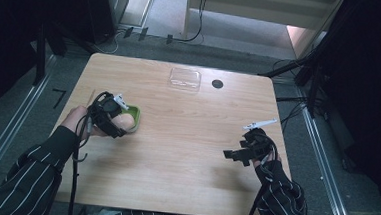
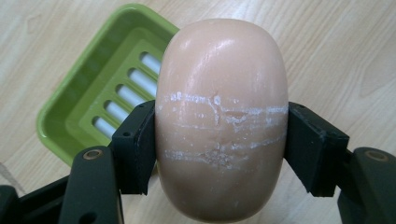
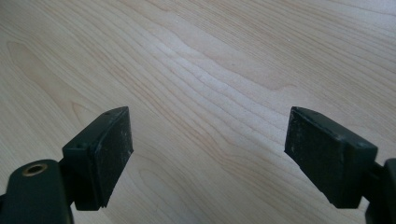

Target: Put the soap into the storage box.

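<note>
My left gripper (image 2: 219, 140) pinches the soap (image 2: 220, 121) across its middle, beside the green dish (image 2: 84, 107), probably just above the table (image 1: 186, 137). A clear box (image 1: 184, 79) sits mid-table at the far edge. My right gripper (image 3: 208, 149) hangs open, nothing between its jaws.

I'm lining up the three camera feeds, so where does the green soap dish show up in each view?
High view: the green soap dish sits at the table's left, beside the left gripper.
Left gripper view: upper left, behind the soap bar clamped in the jaws.
Right gripper view: not in it; bare wooden table lies beyond the open right gripper.
Shared landmark: the light wood tabletop.
</note>
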